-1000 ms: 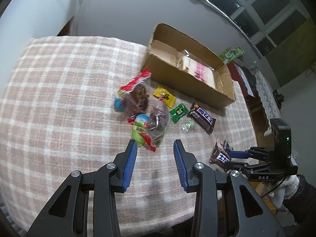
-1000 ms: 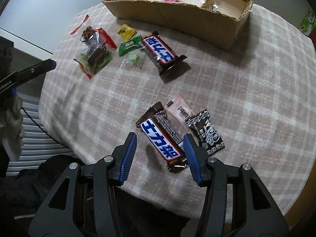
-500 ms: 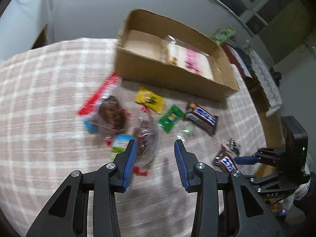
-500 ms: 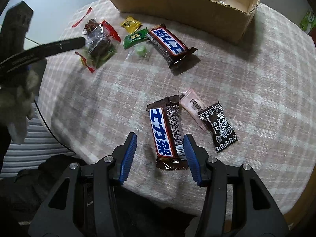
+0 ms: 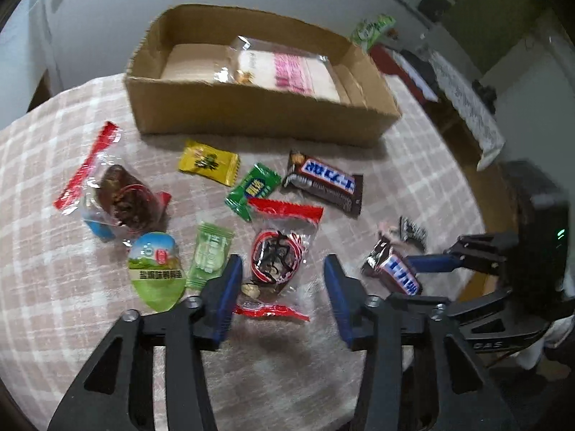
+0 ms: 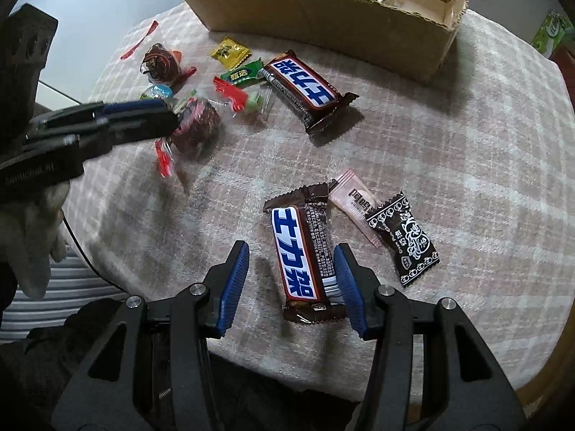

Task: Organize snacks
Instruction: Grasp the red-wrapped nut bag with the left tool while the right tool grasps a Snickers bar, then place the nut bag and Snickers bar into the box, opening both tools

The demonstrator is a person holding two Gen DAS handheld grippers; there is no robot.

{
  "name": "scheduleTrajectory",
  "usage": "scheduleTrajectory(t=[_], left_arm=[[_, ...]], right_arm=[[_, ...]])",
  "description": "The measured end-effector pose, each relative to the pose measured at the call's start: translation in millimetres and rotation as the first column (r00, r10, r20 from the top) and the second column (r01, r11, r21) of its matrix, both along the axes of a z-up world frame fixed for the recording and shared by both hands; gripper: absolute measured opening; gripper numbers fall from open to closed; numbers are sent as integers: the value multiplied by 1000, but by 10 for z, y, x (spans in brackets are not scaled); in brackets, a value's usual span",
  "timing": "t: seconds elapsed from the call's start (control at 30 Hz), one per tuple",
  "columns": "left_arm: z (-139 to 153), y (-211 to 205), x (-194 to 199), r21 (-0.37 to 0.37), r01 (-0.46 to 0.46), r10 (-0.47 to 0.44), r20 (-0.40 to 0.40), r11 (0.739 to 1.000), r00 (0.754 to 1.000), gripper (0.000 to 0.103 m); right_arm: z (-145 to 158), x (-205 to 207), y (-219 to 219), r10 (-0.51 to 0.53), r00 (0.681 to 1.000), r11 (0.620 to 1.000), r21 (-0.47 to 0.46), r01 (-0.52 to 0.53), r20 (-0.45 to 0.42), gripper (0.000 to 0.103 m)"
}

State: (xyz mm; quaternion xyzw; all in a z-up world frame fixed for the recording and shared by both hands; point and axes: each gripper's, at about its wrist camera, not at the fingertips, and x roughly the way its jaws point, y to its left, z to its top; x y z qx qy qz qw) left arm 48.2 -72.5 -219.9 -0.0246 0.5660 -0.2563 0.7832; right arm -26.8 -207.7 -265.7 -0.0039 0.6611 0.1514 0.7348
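straddling a clear meat packet [image 5: 276, 258], the left tool [image 5: 284, 287] gapes; right tool [image 6: 291, 280] spread around a half-hidden snickers bar [image 6: 300, 251].

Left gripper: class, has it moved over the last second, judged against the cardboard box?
Yes. The left gripper has advanced toward the cardboard box and now straddles the clear red-edged snack packet.
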Motion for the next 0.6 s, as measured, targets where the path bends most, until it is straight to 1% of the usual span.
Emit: scheduleTrajectory(t=[0.1,0.2,0.3,0.37,0.4,0.47,0.53,0.6], left_arm=[[-84,-81,49,42,5,-5,-4,999,1000,49],[-151,-112,81,52,5,-5,-12,999,1000,49],[-196,-132,91,66,9,-8,-17,998,1000,48],[-201,-130,77,67,4,-3,-15,998,1000,48],[-208,-127,71,70,2,-1,-15,998,1000,48],[-223,-146,58,86,0,1,-4,996,1000,40],[-219,-137,35,85,-3,2,3,996,1000,38],[-209,-109,28,81,-7,6,3,997,1000,37]], right_arm=[[-29,-16,5,-5,1000,1000,-12,5,-3,49],[-40,-11,38,-9,1000,1000,-14,9,-5,46],[-62,24,78,-13,1000,999,-35,13,0,39],[-72,60,82,-21,1000,999,-40,21,-1,32],[-77,74,81,-20,1000,999,-37,20,-3,32],[-86,100,105,-12,1000,999,-40,12,0,31],[-86,121,96,-9,1000,999,-46,9,5,31],[-89,149,93,-24,1000,999,-33,24,6,31]])
